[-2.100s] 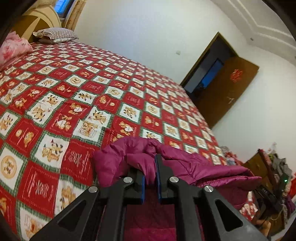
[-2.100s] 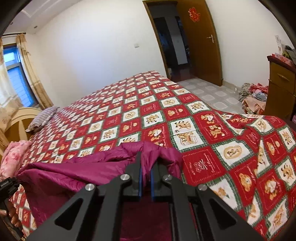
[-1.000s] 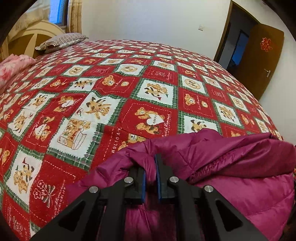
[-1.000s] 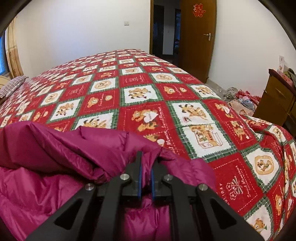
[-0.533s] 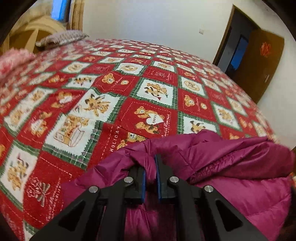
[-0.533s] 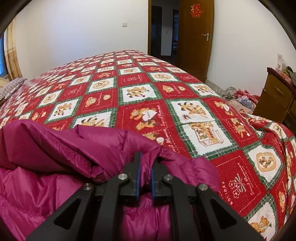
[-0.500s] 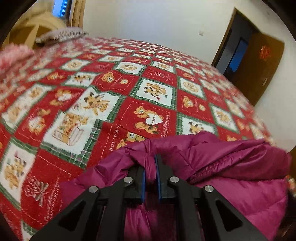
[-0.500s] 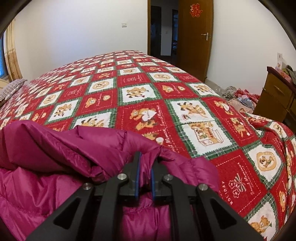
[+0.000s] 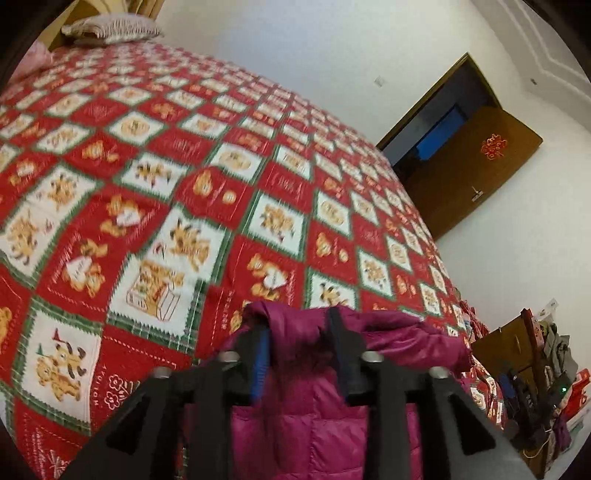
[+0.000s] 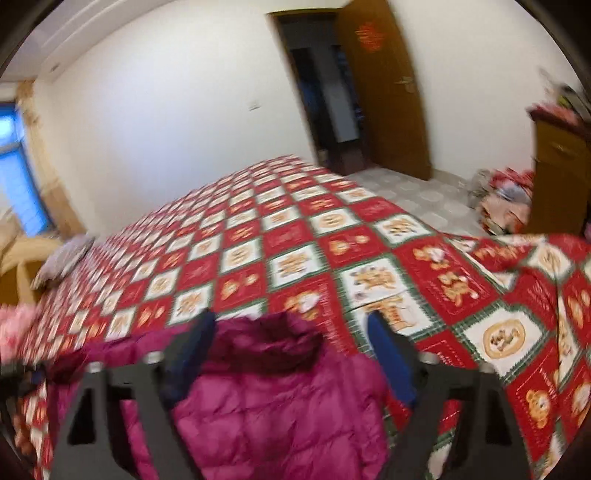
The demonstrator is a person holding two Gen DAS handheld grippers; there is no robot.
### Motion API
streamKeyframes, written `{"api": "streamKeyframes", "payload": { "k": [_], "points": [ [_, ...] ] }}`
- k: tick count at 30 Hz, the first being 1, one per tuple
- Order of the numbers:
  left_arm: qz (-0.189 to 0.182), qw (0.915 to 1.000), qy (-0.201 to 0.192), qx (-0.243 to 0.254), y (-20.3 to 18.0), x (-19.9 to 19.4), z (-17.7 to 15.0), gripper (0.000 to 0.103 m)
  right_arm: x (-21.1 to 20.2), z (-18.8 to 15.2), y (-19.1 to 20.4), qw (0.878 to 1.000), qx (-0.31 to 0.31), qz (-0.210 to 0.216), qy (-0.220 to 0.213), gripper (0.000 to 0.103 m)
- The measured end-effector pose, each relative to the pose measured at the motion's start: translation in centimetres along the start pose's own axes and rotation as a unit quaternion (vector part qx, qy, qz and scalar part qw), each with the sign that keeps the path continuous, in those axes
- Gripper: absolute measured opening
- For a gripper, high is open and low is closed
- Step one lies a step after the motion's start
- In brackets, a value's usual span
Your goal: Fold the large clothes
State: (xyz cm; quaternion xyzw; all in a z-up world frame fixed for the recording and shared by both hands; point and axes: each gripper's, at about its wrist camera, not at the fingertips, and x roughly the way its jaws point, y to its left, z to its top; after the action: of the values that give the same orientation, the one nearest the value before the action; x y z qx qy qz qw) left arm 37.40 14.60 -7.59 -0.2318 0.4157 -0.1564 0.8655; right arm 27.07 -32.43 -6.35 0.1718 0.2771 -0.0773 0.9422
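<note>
Magenta puffer jacket (image 9: 325,417), quilted (edge rumpled)

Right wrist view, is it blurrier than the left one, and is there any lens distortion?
Right wrist view: strong motion smear across the quilt and door; the magenta jacket is soft too. Left wrist view: milder blur, bear prints readable. Both: fisheye bending, dark corner vignette.

A jacket (image 9: 332,406) is laid on the bedspread (image 9: 184,206) at the near edge, at six o'clock in both views. In the left wrist view, a pillow (image 9: 110,27) is placed at eleven o'clock and a door (image 9: 476,166) at two o'clock. In the right wrist view, a cabinet (image 10: 561,181) is set at three o'clock.
</note>
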Motion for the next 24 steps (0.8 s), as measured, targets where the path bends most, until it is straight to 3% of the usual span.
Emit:
{"api": "streamKeyframes", "payload": {
  "k": [2,5,6,7,8,11,13,17,20,24],
  "points": [
    [-0.017,0.9996,-0.015,-0.014,0.2,-0.5,0.5,0.086,0.0,-0.4,2.6,0.998,-0.056,0.019,0.028,0.046],
    [-0.075,0.9942,-0.024,-0.073,1.6,-1.1,1.7,0.086,0.2,-1.2,6.5,0.989,-0.130,0.044,0.047,0.041],
    [-0.071,0.9931,-0.028,-0.089,1.8,-1.4,2.0,0.086,0.4,-1.4,7.4,0.987,-0.141,0.053,0.049,0.041],
    [-0.057,0.9932,-0.036,-0.094,1.7,-1.7,2.1,0.086,1.0,-1.6,8.7,0.984,-0.158,0.061,0.055,0.041],
    [-0.018,0.9959,-0.047,-0.076,0.8,-2.0,2.0,0.086,1.7,-1.8,9.6,0.981,-0.172,0.064,0.065,0.041],
    [0.056,0.9975,-0.032,0.030,-3.5,-0.8,0.2,0.086,5.3,-2.9,12.2,0.973,-0.204,0.048,0.093,0.031],
    [0.076,0.9928,-0.021,0.091,-6.4,0.7,-2.2,0.086,8.1,-3.8,13.3,0.971,-0.208,0.023,0.113,0.029],
    [0.095,0.9816,-0.009,0.165,-9.7,3.8,-5.6,0.086,12.0,-6.2,13.7,0.967,-0.212,0.001,0.142,0.029],
    [0.114,0.9762,-0.001,0.184,-10.1,6.0,-6.5,0.086,12.4,-6.6,13.1,0.967,-0.211,0.000,0.145,0.029],
    [0.159,0.9705,-0.019,0.180,-9.2,8.0,-6.2,0.086,12.8,-6.7,12.9,0.965,-0.211,0.003,0.154,0.030]
  ]
}}
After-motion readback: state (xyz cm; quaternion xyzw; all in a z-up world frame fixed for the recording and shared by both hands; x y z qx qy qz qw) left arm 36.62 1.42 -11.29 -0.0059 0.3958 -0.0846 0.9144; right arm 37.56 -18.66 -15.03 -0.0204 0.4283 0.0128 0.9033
